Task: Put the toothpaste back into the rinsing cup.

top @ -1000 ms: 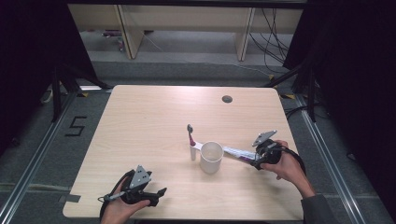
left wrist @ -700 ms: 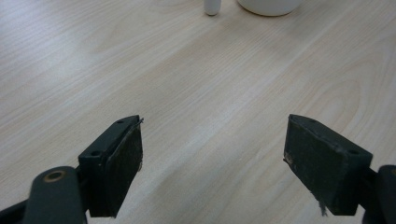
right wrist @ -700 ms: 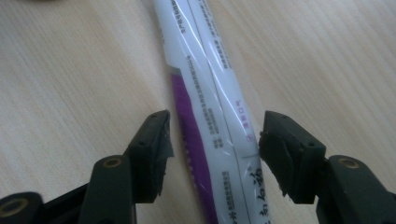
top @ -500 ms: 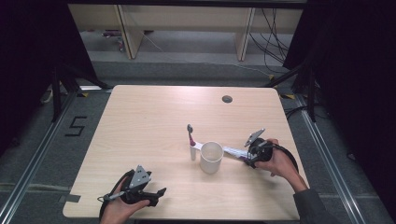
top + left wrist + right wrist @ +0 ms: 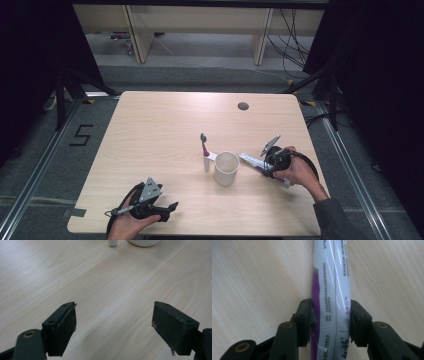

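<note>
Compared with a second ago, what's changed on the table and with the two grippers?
The right gripper has edged in toward the cup, and its fingers have just been closing around the toothpaste tube lying on the table; in the right gripper view both pads now sit against the tube's sides. The left gripper stayed open near the table's front edge. The cup and toothbrush have not moved.

A white cup stands mid-table (toothbrush just beside it).
</note>
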